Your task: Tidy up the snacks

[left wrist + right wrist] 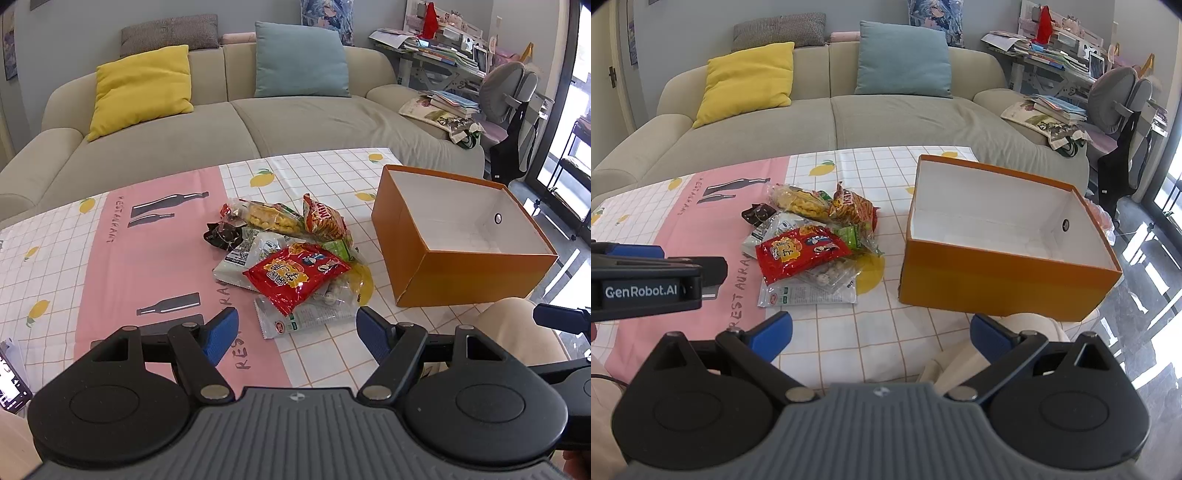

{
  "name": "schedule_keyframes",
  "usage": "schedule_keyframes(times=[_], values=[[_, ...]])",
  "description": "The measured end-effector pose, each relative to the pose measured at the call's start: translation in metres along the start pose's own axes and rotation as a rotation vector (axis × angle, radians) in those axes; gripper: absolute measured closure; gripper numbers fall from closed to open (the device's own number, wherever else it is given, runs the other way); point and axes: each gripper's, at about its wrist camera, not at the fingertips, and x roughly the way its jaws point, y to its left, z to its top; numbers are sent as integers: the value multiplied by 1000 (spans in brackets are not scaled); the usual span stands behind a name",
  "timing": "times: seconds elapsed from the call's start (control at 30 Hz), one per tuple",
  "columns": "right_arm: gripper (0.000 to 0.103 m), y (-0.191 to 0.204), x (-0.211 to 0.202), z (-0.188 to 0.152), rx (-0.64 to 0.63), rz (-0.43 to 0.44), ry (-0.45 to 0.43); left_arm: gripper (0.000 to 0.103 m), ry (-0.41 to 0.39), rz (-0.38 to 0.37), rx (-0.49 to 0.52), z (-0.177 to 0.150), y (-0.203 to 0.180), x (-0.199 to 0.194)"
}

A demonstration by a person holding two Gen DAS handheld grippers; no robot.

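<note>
Both grippers, left gripper (297, 332) and right gripper (881, 332), hover with jaws released, empty. Snack pile (288, 254) sits mid-bench beside the empty orange box (461, 269). Sorting apparently unstarted; next: grasp the topmost red packet (295, 277).

Location: home living rm. Evidence: beige sofa (229, 125) w/ yellow cushion (142, 88) & blue cushion (301, 61); cluttered desk w/ books (439, 55); table (155, 236) w/ printed cloth.
</note>
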Motion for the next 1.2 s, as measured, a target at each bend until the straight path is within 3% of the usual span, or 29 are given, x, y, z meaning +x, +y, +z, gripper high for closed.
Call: schedule_keyframes(times=[1.2], values=[[3, 3, -1, -1, -9, -9, -1, 19, 12, -5, 1, -12, -6, 2]])
